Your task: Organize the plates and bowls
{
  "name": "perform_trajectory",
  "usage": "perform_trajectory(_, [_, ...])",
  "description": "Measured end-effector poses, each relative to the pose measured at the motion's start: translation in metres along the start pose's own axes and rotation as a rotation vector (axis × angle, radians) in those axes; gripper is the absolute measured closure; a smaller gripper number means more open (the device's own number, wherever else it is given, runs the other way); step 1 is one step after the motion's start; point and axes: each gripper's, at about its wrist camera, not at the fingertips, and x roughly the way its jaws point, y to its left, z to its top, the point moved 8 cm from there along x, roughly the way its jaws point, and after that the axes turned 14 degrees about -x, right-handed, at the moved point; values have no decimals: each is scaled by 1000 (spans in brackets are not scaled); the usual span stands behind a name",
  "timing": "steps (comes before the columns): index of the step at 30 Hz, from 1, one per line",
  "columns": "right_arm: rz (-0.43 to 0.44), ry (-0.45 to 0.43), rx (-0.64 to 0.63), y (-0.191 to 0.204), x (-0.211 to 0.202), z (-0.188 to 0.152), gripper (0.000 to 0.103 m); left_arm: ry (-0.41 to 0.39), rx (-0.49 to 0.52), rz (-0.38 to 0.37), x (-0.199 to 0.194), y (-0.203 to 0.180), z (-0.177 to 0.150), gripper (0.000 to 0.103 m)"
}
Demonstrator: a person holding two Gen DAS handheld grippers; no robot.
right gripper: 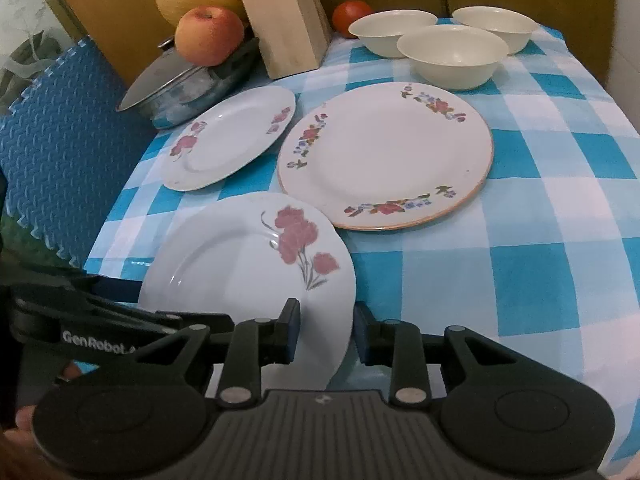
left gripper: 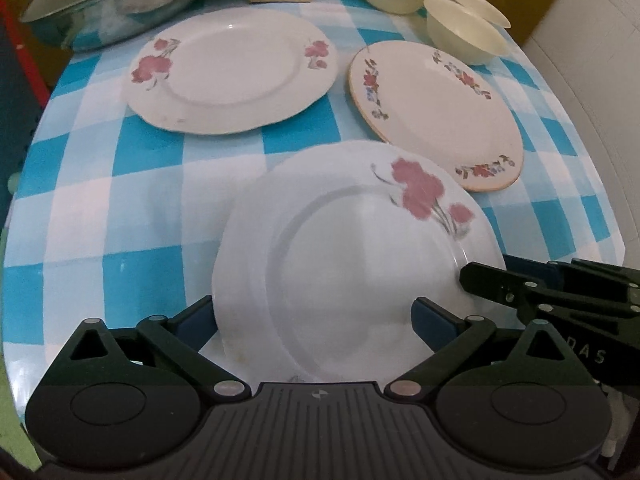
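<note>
A white plate with pink flowers (left gripper: 352, 264) (right gripper: 248, 272) hangs tilted over the near table edge. My right gripper (right gripper: 325, 332) is shut on its right rim, one pad above and one below. It enters the left wrist view from the right (left gripper: 466, 278). My left gripper (left gripper: 314, 320) stands wide open around the plate's near part, its right pad over the plate and its left pad beside the rim. A matching plate (left gripper: 232, 72) (right gripper: 228, 140) and a gold-rimmed floral plate (left gripper: 440, 116) (right gripper: 384, 156) lie flat farther back. Three cream bowls (left gripper: 464, 28) (right gripper: 452, 56) stand behind them.
A blue-and-white checked cloth (right gripper: 540, 240) covers the table. At the back left are a lidded metal pot (left gripper: 112, 4) (right gripper: 184, 84), an apple (right gripper: 210, 34), a wooden block (right gripper: 284, 16) and a tomato (right gripper: 352, 16). Blue foam matting (right gripper: 60, 140) lies to the table's left.
</note>
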Motion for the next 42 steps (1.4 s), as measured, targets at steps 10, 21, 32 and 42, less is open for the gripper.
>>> perform_trajectory(10, [-14,-11,-23,1,0,1,74,-11,-15,-15,-3,0,1,1])
perform_trajectory(21, [6,-14,-16,-1,-2,-2,75,2,10,7,0,1,-5,2])
perform_trajectory(32, [-8,-57,6,-1,-12,3,79,-57,-1,-2,-10,0,0,12])
perform_trajectory(42, [-32,-80,48,-11,-16,14,79,-96,-22,1,-15,-6,12,11])
